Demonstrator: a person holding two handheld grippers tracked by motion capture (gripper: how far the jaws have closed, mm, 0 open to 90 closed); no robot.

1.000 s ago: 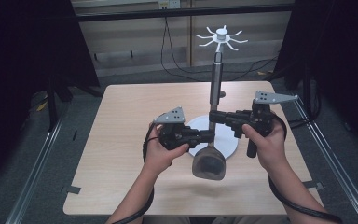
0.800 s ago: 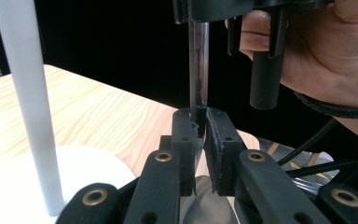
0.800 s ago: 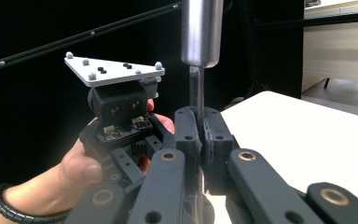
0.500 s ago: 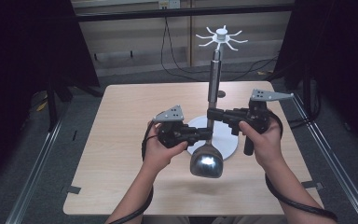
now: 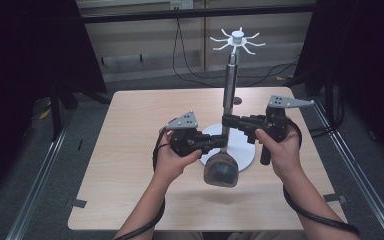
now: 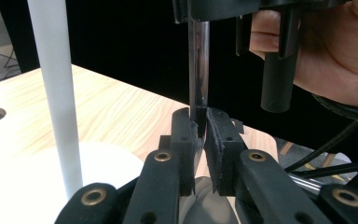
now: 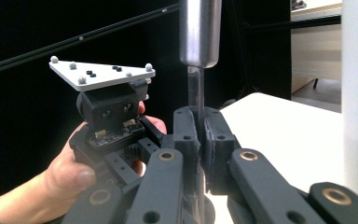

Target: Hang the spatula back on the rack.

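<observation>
left gripper (image 5: pixel 220 142) clamping the long metal ladle (image 5: pixel 221 169) at its thin stem | right gripper (image 5: pixel 228 120) clamping the same stem higher up | ladle's bowl seemingly hanging over the round white stand base's (image 5: pixel 240 150) near edge

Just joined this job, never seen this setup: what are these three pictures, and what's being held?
No robot arm: a person holds a two-jaw gripper in each hand. The wide picture looks down on the table from above; the other two come from cameras riding on the grippers, looking along their black jaws. On the table stands a white rack: round base, pole, hooks on top. The left gripper and right gripper both clamp the thin stem of a metal ladle, bowl lowest.
</observation>
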